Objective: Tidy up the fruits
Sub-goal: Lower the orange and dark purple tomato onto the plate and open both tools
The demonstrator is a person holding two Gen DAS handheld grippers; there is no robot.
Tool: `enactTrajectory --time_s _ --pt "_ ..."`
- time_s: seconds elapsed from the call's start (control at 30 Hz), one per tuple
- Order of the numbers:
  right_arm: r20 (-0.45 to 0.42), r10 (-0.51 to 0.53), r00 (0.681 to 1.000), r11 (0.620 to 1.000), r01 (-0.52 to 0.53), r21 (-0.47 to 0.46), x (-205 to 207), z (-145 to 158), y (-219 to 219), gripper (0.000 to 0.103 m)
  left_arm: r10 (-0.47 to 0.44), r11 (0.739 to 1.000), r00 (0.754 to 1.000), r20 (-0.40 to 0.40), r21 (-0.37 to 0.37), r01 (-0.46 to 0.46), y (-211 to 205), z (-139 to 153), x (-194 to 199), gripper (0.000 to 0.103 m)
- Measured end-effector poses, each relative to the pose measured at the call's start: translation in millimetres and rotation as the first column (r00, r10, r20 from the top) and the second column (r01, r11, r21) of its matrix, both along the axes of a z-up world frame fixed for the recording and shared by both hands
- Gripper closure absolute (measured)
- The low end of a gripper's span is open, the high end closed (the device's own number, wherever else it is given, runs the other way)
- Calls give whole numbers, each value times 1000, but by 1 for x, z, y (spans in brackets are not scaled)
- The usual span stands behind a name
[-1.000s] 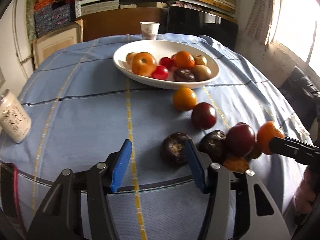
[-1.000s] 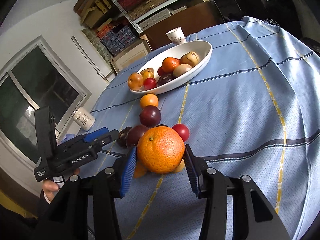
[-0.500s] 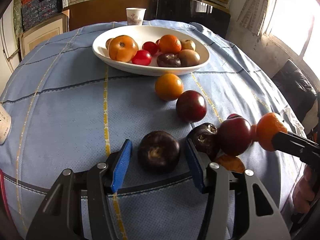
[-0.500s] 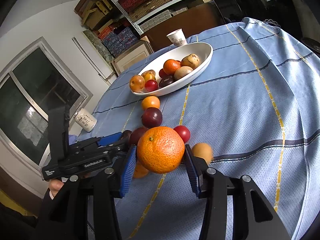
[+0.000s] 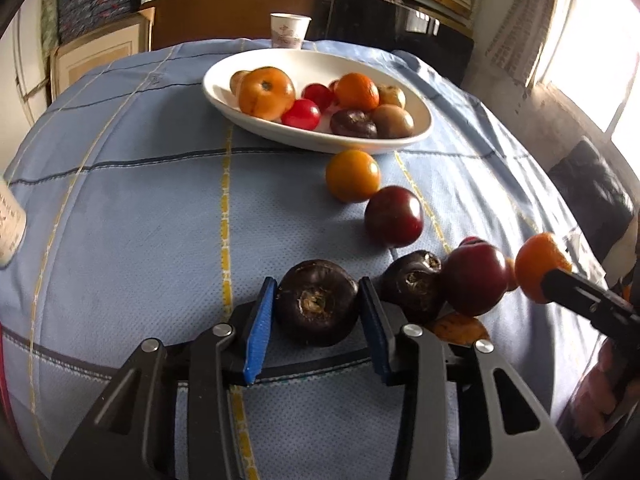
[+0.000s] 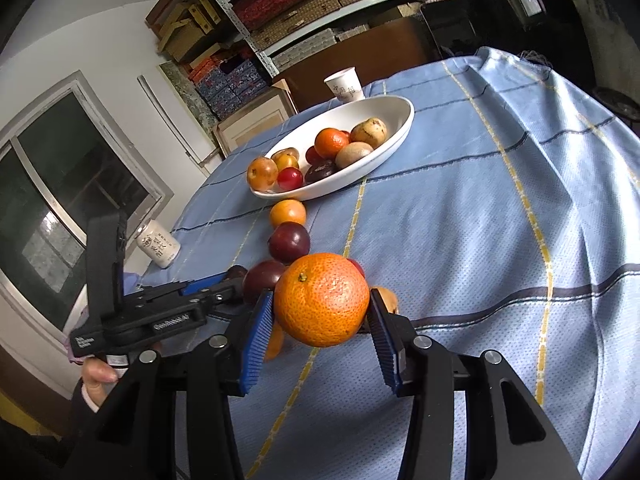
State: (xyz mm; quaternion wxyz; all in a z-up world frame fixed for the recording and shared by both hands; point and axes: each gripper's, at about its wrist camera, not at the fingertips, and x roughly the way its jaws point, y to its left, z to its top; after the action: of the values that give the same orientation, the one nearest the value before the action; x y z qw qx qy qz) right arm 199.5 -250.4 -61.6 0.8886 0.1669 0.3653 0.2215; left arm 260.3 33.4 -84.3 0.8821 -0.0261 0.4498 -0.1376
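- The left hand-held gripper (image 5: 316, 312) has just been closing, and its blue pads now sit against both sides of a dark purple, round fruit (image 5: 316, 304) with its stem scar facing up, likely a mangosteen; the fruit looks to rest on the blue checked tablecloth (image 5: 120, 208) of the table.
- The right hand-held gripper (image 6: 320, 316) is clenched on an orange (image 6: 322, 300), held above the cloth.
- Just beside the gripped dark fruit lies a second dark fruit (image 5: 412, 284), touching a dark red plum (image 5: 474, 280).
- Farther off, another plum (image 5: 394, 216) and a small orange fruit (image 5: 352, 176) lie in a line leading to the white oval bowl (image 5: 420, 112).
- The bowl holds mixed fruit, among them a persimmon (image 5: 266, 92).
- A paper cup (image 5: 289, 30) stands behind the bowl.
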Motion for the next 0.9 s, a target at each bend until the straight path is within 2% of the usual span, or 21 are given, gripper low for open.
enactTrajectory --time_s 0.17,0.3,0.4,0.53,0.73,0.9 --pt "38 48 998 998 -47 -36 4 17 7 55 -3 998 999 45 -65 6 6 23 -6 62" --pt "80 79 994 995 -75 -61 31 44 11 55 -28 995 995 93 -90 36 5 54 8 62" --pt "100 59 993 993 -49 -103 65 55 18 55 -7 995 991 137 -93 20 3 76 36 62" --pt "81 51 995 991 -40 -127 117 49 37 55 12 996 993 121 -93 -1 -6 92 96 62" --pt "26 74 997 986 -69 -150 160 32 57 55 46 999 998 33 -13 -46 -22 79 180 62" --pt "10 100 995 982 -97 -160 170 26 64 54 64 997 998 -24 52 -63 -30 57 208 62"
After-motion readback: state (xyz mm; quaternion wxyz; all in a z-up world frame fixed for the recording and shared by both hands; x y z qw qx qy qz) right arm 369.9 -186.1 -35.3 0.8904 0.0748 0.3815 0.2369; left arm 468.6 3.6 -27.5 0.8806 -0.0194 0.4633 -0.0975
